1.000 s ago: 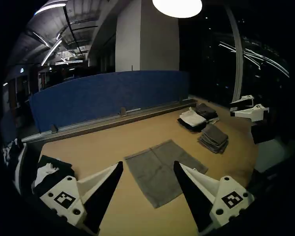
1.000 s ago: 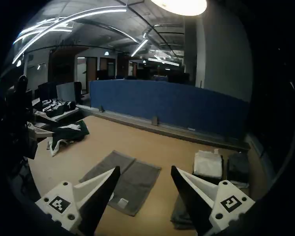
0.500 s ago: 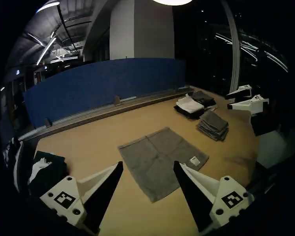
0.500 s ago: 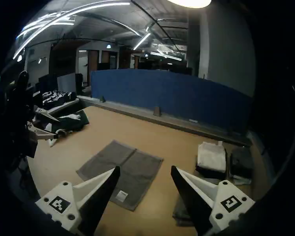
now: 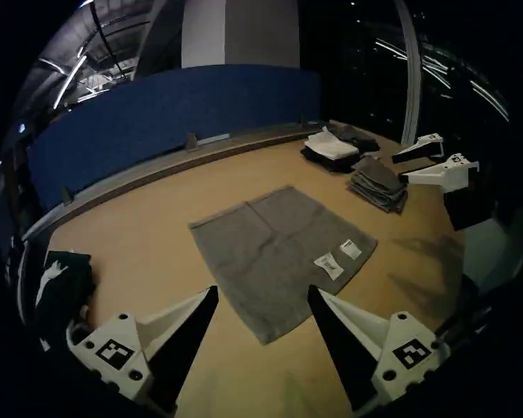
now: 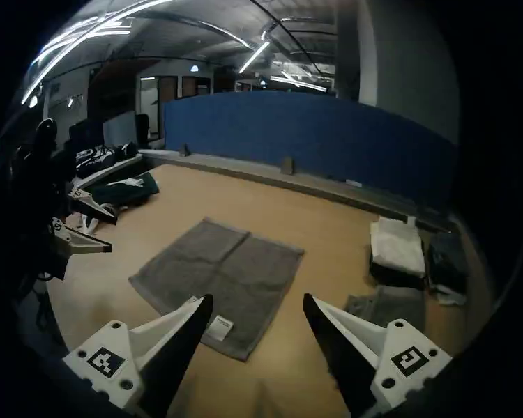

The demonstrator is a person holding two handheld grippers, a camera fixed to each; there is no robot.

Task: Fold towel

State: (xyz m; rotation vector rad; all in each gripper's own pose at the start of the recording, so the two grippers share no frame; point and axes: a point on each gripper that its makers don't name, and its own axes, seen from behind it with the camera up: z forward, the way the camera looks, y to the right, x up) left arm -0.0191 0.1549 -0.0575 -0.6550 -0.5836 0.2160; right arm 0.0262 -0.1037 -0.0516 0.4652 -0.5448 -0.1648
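Towel [image 5: 279, 251] lay flat on the surface [image 5: 136, 244], left claw [image 5: 261, 288] and right claw [image 6: 256, 297] both spread and empty near it; each would best pinch a near corner squarely before lifting.

Dim scene, overhead ceiling strips [image 6: 261, 52], strong fisheye warping.

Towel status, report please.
Left gripper open, right gripper open, both empty. Grey towel flat on table, unfolded, tags up. Folded stacks lie apart from it, not in the way.
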